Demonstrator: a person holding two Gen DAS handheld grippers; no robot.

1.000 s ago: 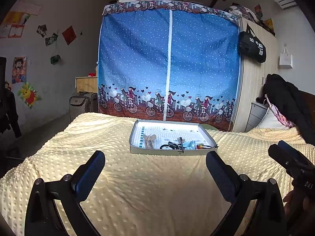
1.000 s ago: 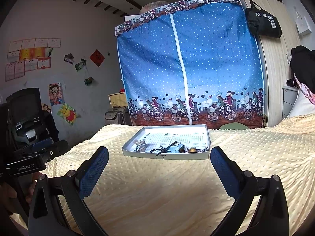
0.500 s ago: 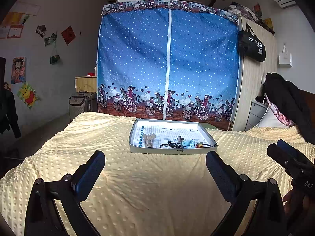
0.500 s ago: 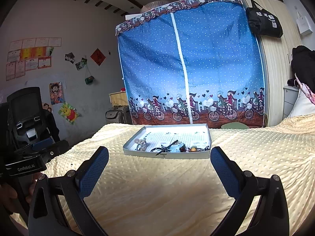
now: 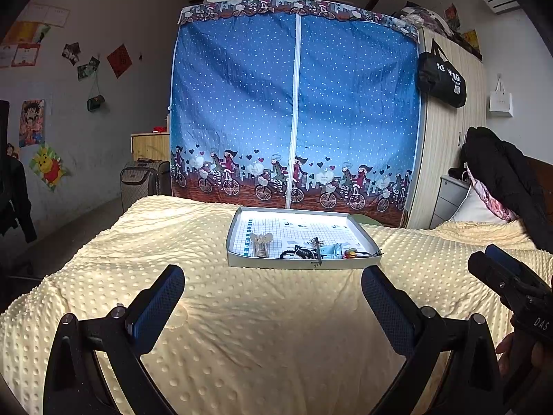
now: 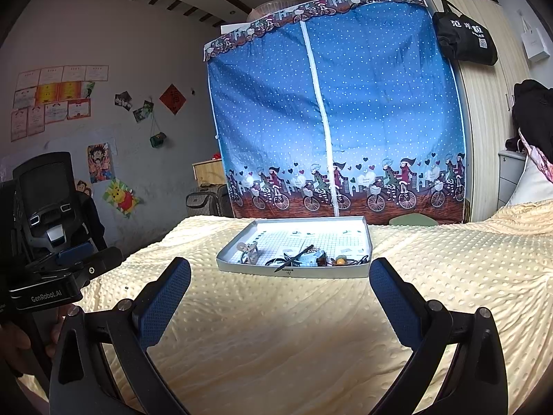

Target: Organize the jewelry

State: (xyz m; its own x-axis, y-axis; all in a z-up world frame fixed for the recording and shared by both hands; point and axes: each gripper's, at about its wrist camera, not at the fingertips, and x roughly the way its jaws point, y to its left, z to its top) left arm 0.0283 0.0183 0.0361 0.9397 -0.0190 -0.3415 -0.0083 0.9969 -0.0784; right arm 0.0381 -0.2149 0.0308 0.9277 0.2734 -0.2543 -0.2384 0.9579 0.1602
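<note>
A shallow grey tray with a white grid lining lies on the yellow dotted bedspread, ahead of both grippers. Inside it are a small wooden stand on the left, a black band and a dark pen-like stick, a light blue piece and small orange and red pieces near its front wall. My left gripper is open and empty, well short of the tray. My right gripper is open and empty too.
The bedspread stretches around the tray. A blue fabric wardrobe stands behind the bed, with a wooden cupboard and hanging black bag at right. Pillows and dark clothes lie far right. A hand holds each gripper's handle.
Both views have crept very slightly toward the tray. The grippers stay open and nothing in the tray has moved.
</note>
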